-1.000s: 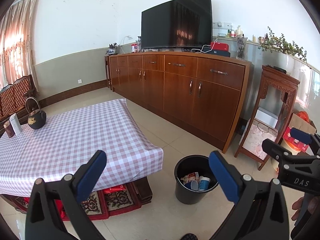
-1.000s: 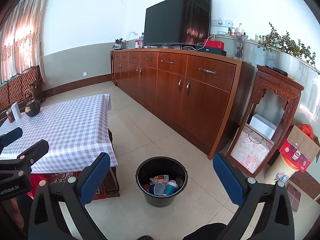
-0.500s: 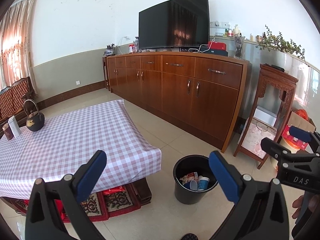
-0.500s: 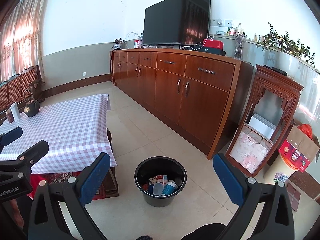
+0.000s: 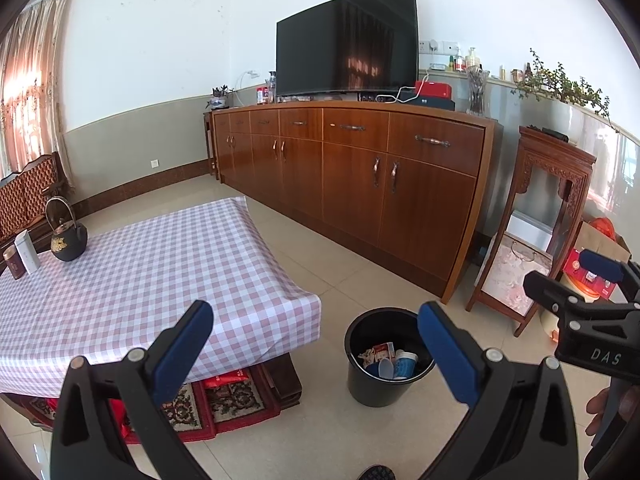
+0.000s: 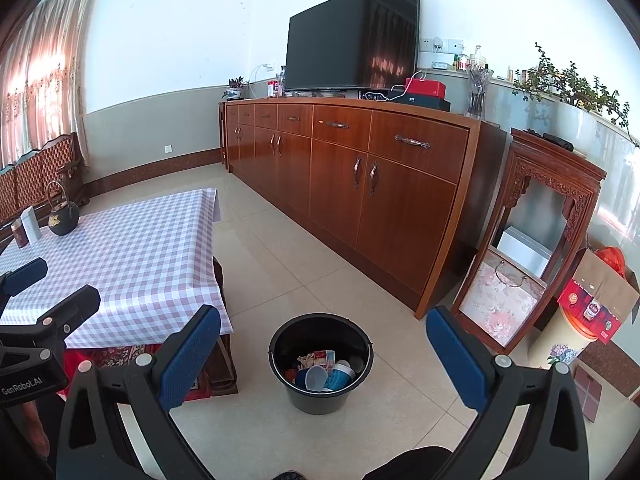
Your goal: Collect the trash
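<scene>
the left gripper (image 5: 312,344) is spread wide with nothing between its blue pads (image 5: 182,350), held above the floor (image 5: 320,256) at the near corner of the worktop (image 5: 132,276). the right gripper (image 6: 322,354) is spread wide too and empty, with the bin (image 6: 320,398) seen between its fingers.

the bin is black and round, standing on the tiled floor just beside the worktop's corner and in front of the cabinet (image 5: 360,176). the trash (image 6: 322,370) lies inside it: crumpled wrappers, a blue-and-white cup and a clear cup, piled at the bottom.

the worktop has a purple checked cloth. at its far end stand a black kettle (image 5: 69,238), a white box (image 5: 27,252) and a dark tin (image 5: 13,264), close together. the rest of the cloth is bare.

a tv (image 5: 348,60) sits on the cabinet. a carved stand (image 6: 536,236) is to the cabinet's right. a red rug (image 5: 208,404) shows under the worktop.

each gripper appears at the edge of the other's view, and part of a hand (image 5: 600,408) shows under the right one.
</scene>
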`<state>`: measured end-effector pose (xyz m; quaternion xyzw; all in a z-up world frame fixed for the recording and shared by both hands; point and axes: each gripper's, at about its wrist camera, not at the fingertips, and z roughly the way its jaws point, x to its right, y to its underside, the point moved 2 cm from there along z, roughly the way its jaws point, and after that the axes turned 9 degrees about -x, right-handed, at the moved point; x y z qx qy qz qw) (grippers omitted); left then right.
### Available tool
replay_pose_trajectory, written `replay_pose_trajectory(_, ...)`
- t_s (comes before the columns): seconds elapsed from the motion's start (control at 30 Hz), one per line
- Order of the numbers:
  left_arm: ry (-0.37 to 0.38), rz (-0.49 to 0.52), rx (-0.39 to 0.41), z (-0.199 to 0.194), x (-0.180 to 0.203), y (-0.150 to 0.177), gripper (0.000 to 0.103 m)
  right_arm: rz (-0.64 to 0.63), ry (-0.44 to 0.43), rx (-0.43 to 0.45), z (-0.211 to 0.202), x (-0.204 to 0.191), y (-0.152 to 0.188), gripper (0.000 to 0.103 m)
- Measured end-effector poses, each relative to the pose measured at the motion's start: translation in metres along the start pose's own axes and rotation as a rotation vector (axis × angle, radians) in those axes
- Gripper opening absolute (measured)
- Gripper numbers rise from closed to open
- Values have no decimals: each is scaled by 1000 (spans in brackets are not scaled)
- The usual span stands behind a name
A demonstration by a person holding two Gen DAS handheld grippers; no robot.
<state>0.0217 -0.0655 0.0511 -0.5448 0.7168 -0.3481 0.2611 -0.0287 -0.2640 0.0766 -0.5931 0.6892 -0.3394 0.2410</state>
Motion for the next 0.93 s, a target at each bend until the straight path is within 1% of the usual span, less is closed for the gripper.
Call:
replay_pose_trajectory(0.5, 4, 13, 4, 1, 0, 3, 103, -8, 1, 5, -1, -2, 1, 103)
replay_pose_trajectory(0.67, 17, -3, 8, 2, -3, 5, 103, -5, 2, 6, -1, -1, 0, 103)
replay_pose_trajectory(0.73, 42, -8, 12, 3, -5, 5, 103, -3, 4, 8, -1, 0, 0, 103)
replay_pose_trajectory(0.93, 38, -6, 3, 3, -4, 6, 103, 3, 3, 11, -2, 1, 0, 103)
